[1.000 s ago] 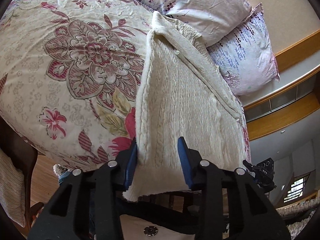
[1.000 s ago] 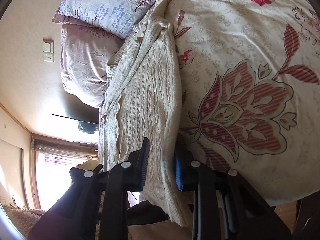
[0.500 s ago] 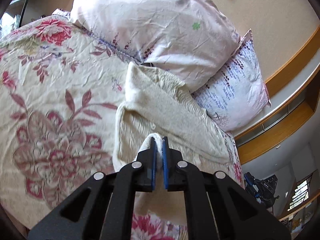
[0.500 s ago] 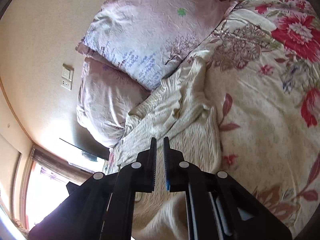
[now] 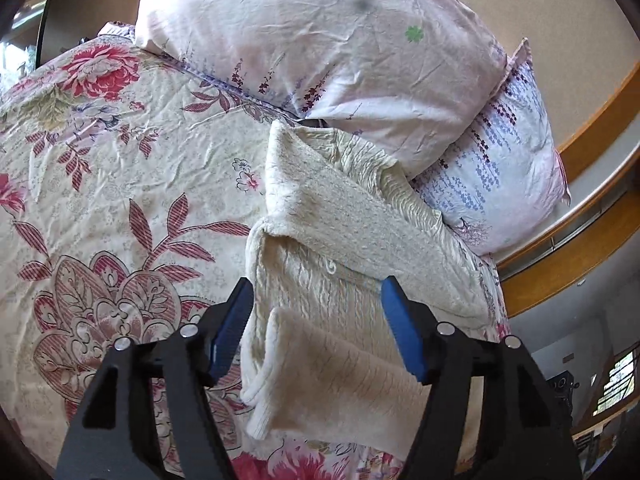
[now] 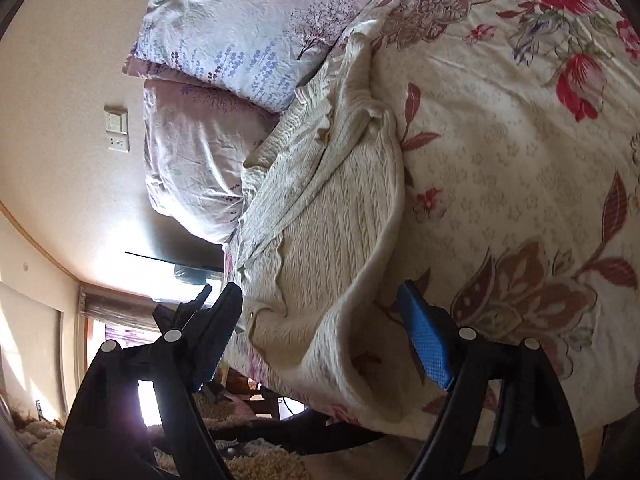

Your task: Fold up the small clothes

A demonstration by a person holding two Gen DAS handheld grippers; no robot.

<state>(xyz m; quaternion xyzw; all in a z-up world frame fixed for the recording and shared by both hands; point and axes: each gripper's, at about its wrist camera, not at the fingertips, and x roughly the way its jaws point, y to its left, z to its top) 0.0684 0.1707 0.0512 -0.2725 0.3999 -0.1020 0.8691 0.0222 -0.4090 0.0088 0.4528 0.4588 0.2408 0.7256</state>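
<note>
One cream knit sweater (image 5: 320,280) is lying on the floral bedspread (image 5: 100,200), its long axis running toward the two pillows (image 5: 340,40), hem folded back; the left gripper (image 5: 316,328) and right gripper (image 6: 320,332) have just been opening, released, cloth lying loose between both.

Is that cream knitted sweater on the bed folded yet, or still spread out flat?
Partly folded. The cream sweater lies on the floral bedspread with its bottom hem doubled up over the body.
</note>
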